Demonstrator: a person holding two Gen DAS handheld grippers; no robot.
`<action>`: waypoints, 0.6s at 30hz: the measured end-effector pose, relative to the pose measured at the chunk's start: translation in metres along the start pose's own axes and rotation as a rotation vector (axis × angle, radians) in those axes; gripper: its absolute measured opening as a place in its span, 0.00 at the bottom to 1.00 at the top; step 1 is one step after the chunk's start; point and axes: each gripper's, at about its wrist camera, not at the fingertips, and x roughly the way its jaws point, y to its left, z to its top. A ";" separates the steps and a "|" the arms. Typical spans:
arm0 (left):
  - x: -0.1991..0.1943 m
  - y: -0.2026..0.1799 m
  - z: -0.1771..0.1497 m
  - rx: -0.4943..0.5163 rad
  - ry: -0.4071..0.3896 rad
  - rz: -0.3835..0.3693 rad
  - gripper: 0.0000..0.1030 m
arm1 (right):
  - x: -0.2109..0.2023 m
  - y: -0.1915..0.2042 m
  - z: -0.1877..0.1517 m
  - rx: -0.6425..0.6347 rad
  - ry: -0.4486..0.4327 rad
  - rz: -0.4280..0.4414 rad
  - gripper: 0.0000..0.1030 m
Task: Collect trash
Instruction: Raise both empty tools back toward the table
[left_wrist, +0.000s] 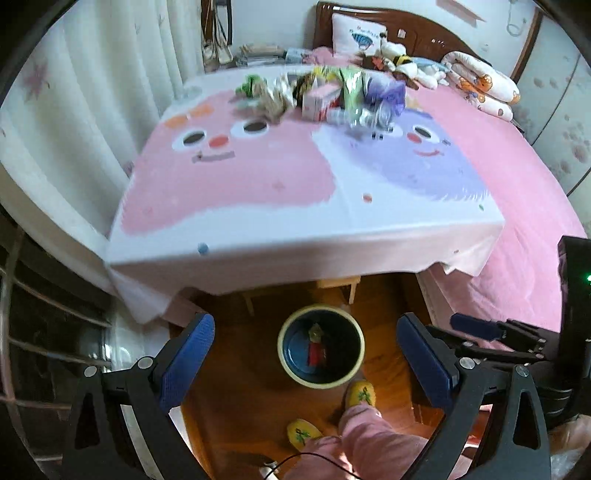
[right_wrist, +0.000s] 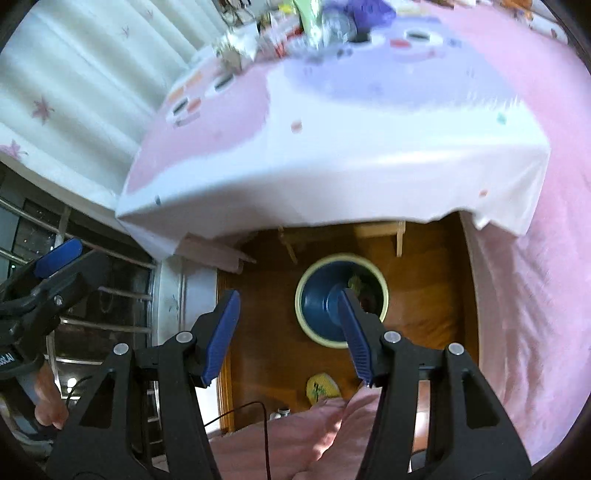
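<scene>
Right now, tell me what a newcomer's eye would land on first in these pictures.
First, the cartoon-face cloth in pink and lilac draped over the table, with a heap of trash piled at its far end. Next, the round bin with a pale rim on the wooden floor below the table's near edge, some pieces already inside. Both the left gripper and the right gripper hang open and empty above it.
</scene>
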 end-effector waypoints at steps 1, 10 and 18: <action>-0.006 0.000 0.004 0.009 -0.012 0.004 0.97 | -0.006 0.001 0.003 -0.001 -0.016 -0.005 0.51; -0.048 0.002 0.033 0.086 -0.148 0.025 0.97 | -0.061 0.009 0.050 0.007 -0.172 -0.045 0.51; -0.049 0.015 0.058 0.055 -0.171 0.047 0.97 | -0.080 0.005 0.099 0.004 -0.210 -0.045 0.51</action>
